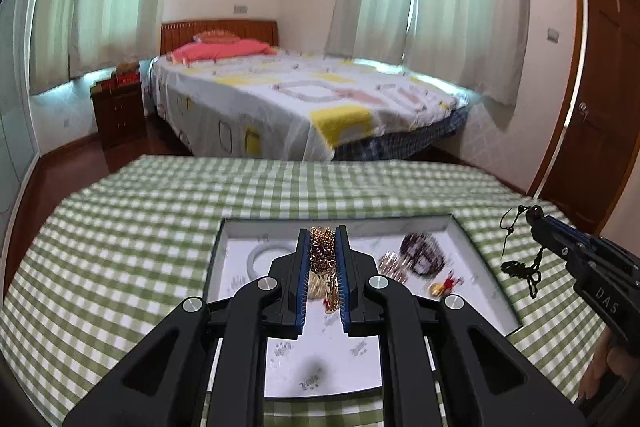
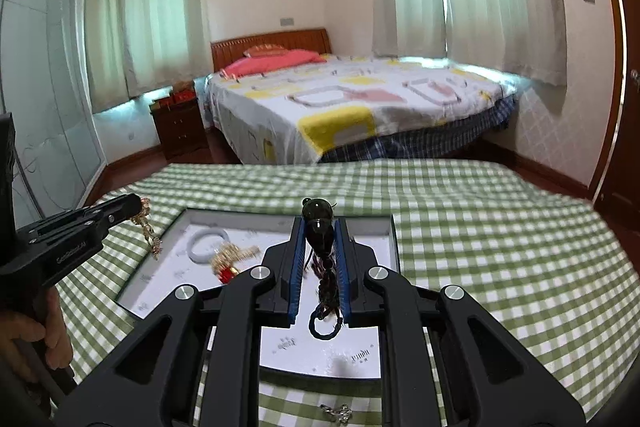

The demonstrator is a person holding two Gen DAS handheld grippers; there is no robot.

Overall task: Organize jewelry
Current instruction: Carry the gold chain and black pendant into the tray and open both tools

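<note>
left gripper clamps the gold chain, right gripper the dark pendant. both dangle lengthwise over the white tray, low centre of each frame.

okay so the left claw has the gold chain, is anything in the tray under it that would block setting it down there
Partly. The left claw is shut on the gold chain above the white tray. A white bangle lies left of it and a gold comb-like piece and dark beaded bracelet right; bare floor shows nearer the camera.

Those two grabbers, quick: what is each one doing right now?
Left gripper: closed on a gold chain.
Right gripper: closed on a dark pendant necklace.
</note>
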